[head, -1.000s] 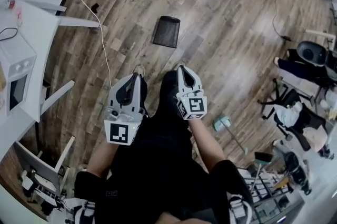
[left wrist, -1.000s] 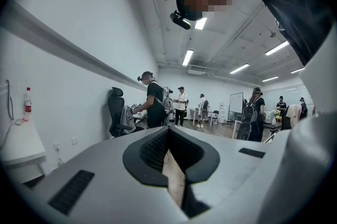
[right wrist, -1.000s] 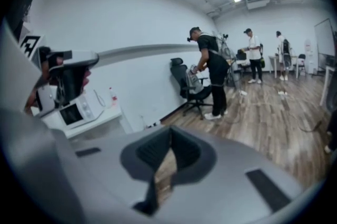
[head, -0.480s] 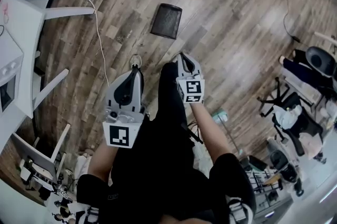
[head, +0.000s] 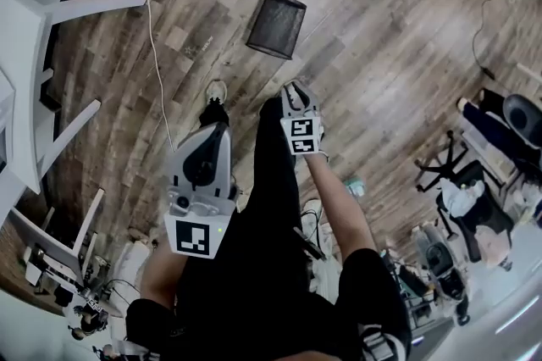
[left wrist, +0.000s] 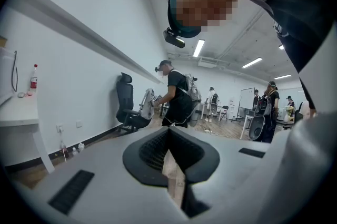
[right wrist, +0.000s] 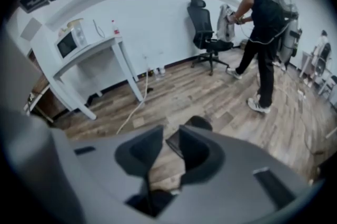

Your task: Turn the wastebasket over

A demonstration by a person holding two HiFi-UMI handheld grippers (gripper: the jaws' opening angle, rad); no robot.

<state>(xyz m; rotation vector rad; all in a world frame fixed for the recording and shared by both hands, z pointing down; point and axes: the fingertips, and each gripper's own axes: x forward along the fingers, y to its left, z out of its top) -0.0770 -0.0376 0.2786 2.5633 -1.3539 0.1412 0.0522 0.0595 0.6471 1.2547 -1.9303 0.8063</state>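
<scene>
**While the wastebasket [head: 277, 25] sits untouched on the floor, the right gripper [head: 296, 88] is parted and the left gripper [head: 215, 115] closed**

Where the head view looks steeply down, the black mesh wastebasket is seen on the wood-plank floor [head: 389, 63]. It is farther out than both grippers and well apart from them. Whether it lies on its side or stands mouth-down cannot be told.

The right gripper is held nearest to it and is angled down toward the floor. In the right gripper view its fingers are spread and have just been opening. Nothing is pinched between them, and part of the dark basket is seen through and above the gap, farther off.

The left gripper is held nearer and to the left, roughly level. In the left gripper view its fingers are pressed together with nothing caught between them.

A white table [head: 34, 20] stands at the far left, and a white cable [head: 153, 33] runs across the floor beside it. In the right gripper view a microwave [right wrist: 71, 41] is seen on that table. Farther right along the wall, a standing person [right wrist: 260, 18] is bent over a black office chair [right wrist: 202, 33].
</scene>
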